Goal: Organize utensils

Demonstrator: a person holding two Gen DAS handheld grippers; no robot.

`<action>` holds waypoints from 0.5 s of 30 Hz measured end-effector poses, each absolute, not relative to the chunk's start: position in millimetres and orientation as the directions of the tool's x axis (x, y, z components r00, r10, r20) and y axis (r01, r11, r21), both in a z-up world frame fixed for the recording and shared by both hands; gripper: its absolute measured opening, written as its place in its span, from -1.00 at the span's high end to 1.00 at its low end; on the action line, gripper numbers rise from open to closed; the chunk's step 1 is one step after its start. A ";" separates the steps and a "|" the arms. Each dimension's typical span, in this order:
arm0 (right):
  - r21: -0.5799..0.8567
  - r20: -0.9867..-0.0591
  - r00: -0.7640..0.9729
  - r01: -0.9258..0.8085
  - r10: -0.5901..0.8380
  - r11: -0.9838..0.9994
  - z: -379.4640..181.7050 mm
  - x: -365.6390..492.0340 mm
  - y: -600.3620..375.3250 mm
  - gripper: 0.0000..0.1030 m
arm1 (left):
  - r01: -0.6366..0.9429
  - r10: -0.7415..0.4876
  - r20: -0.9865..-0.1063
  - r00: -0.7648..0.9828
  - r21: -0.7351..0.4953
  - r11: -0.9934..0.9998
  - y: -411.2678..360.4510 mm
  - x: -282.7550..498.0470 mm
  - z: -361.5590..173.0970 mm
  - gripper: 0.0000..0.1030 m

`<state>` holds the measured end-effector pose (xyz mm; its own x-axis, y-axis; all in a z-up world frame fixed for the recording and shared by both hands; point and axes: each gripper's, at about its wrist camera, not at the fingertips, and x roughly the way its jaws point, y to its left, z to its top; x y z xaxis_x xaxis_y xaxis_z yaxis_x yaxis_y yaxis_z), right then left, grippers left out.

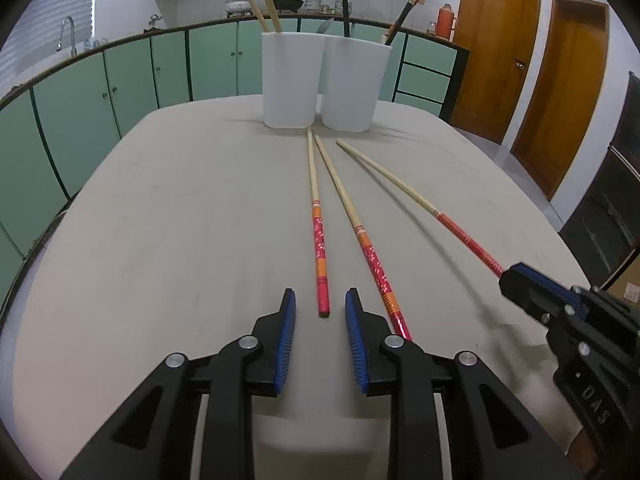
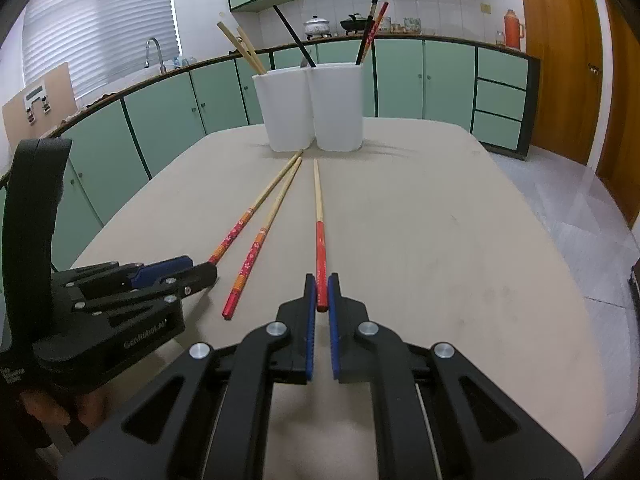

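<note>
Three long chopsticks lie on the beige table (image 1: 180, 220), tips toward two white cups. My left gripper (image 1: 321, 300) is open, its fingers either side of the red end of the left floral chopstick (image 1: 320, 248); a second floral chopstick (image 1: 360, 236) runs past its right finger. My right gripper (image 2: 322, 284) is shut on the red end of the plain red-handled chopstick (image 2: 319, 216), also in the left wrist view (image 1: 420, 200). The left cup (image 1: 292, 80) holds plain wooden chopsticks. The right cup (image 1: 354, 84) holds dark and red utensils.
Green kitchen cabinets (image 1: 132, 80) and a counter with a sink, pots and a red flask run behind the table. Wooden doors (image 1: 496, 48) stand at the right. The table's right edge drops to a tiled floor (image 2: 580, 208).
</note>
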<state>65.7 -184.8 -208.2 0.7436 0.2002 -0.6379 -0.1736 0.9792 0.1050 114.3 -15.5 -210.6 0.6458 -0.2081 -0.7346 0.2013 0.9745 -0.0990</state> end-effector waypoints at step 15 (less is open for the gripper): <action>0.123 -0.612 0.764 -0.162 0.204 0.979 -196.3 65.1 -195.0 0.90 | 0.200 -0.235 -0.649 0.723 -0.129 0.971 -1.9 102.5 -163.8 0.90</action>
<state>65.1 -195.0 -196.3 0.7643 0.2035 -0.6119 -0.1624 0.9791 0.1227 102.5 -1.9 -163.8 0.7231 -0.2352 -0.6494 0.2005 0.9712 -0.1285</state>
